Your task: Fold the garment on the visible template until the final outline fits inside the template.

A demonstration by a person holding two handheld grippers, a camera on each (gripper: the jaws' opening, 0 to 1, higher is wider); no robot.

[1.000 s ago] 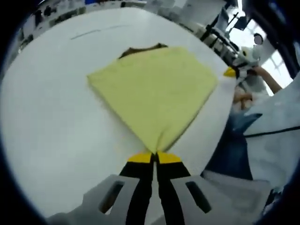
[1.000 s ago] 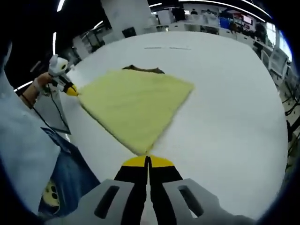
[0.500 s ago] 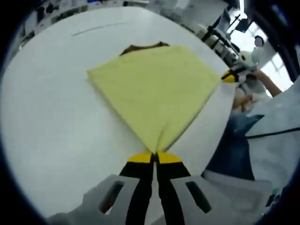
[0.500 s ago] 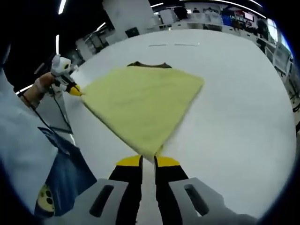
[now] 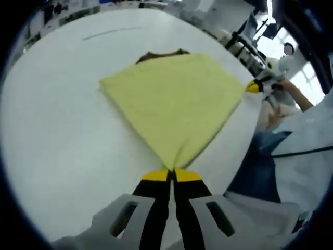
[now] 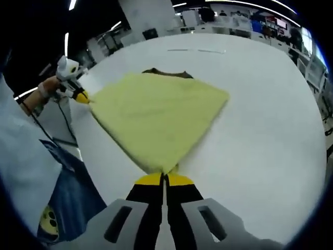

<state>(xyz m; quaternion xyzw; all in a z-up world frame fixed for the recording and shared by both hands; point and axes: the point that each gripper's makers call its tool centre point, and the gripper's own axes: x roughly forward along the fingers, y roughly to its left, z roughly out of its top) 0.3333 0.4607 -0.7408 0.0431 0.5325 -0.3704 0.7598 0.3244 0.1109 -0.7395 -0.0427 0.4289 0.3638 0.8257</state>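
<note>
A yellow garment (image 5: 174,101) lies folded into a four-cornered shape on the white table (image 5: 57,135). A dark brown edge (image 5: 161,53) peeks out from under its far side. My left gripper (image 5: 171,174) is shut on the garment's near corner, where the cloth puckers into the jaws. In the right gripper view the same garment (image 6: 156,117) spreads ahead, and my right gripper (image 6: 165,178) is shut on its pointed corner. The right gripper (image 5: 253,86) shows at the cloth's right corner, and the left gripper (image 6: 80,97) at its left corner.
The table's edge (image 5: 242,140) runs close beside the garment, with a person's blue trousers (image 6: 73,190) and pale sleeve beyond it. A thin line mark (image 5: 112,32) crosses the far tabletop. Benches and equipment stand in the background.
Half a second ago the right gripper's jaws stood apart around the corner; now they are shut on it. The left gripper has kept its grip, and the garment has barely shifted.
</note>
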